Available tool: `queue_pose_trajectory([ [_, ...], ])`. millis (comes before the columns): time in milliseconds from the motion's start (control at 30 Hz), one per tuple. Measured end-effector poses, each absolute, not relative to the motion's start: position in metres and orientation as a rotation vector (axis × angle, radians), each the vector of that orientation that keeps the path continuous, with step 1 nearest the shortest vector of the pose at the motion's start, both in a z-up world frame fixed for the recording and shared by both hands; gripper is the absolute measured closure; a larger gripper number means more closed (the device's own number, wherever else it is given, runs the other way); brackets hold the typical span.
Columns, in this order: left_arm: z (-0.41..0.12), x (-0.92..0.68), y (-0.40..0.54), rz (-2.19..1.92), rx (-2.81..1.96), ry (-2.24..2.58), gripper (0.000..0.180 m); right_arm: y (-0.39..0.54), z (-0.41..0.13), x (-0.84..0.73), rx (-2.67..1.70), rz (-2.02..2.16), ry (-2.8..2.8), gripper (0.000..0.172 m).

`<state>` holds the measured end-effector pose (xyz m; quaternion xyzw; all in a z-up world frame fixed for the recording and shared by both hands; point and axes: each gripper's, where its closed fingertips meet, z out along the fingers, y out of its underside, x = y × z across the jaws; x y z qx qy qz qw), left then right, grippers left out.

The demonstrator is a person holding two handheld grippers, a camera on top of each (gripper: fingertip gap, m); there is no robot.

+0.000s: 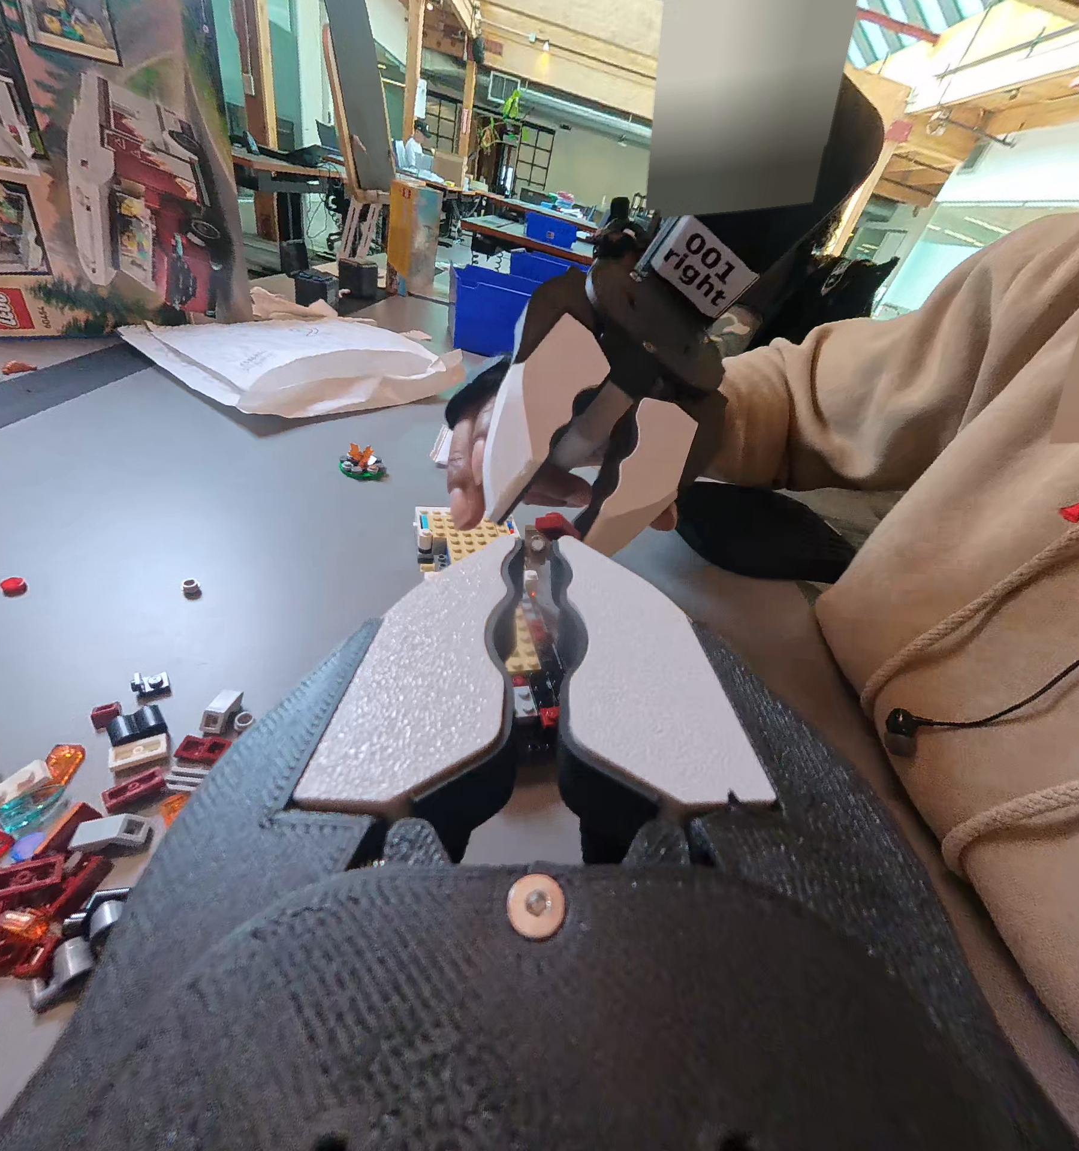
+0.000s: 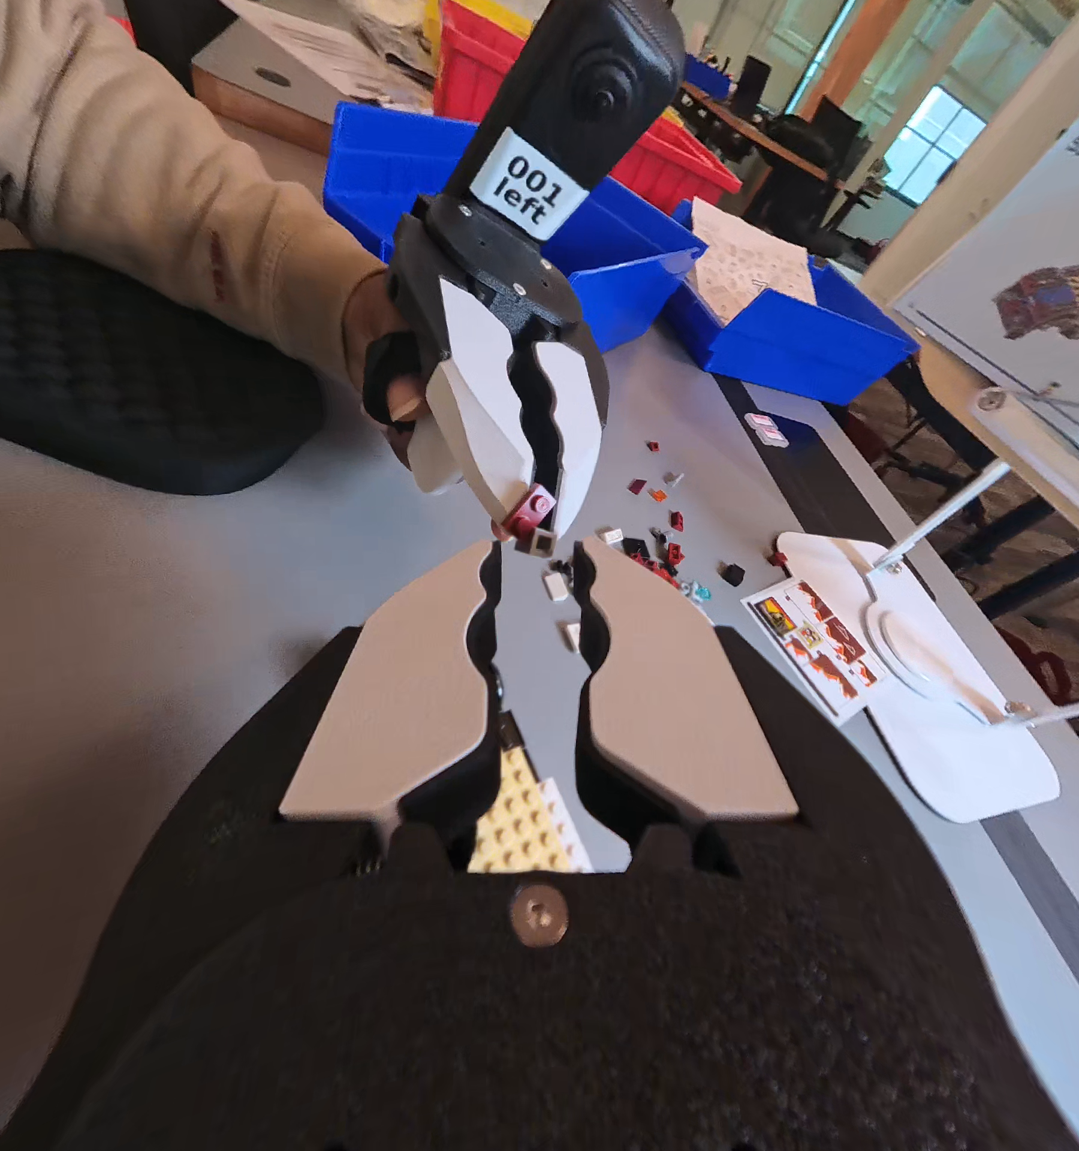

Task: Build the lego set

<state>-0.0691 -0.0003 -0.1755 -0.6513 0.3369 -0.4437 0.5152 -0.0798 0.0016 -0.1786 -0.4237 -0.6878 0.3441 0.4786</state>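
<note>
Blue bins [image 2: 792,349] sit at the bench's [image 2: 151,592] far edge, one holding a printed sheet [image 2: 755,268]; a red bin [image 2: 668,156] stands behind. Each claw carries a white label. The left claw [image 2: 534,523] is clenched on a dark red brick [image 2: 527,507] with a grey piece, above the bench. The right claw [image 2: 537,554] is released, just beside that brick. Loose bricks [image 2: 668,548] lie nearby.

Glossy plastic bricks [image 1: 57,828], matt table [image 1: 213,529]
</note>
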Motion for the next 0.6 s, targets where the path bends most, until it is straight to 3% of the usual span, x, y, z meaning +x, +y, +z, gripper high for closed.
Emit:
queue_pose_trajectory([
  [600,-0.245,-0.123,0.056,-0.730,-1.945,0.676,0.161,0.076,-0.258,-0.126,-1.097,0.522,-1.974,0.158],
])
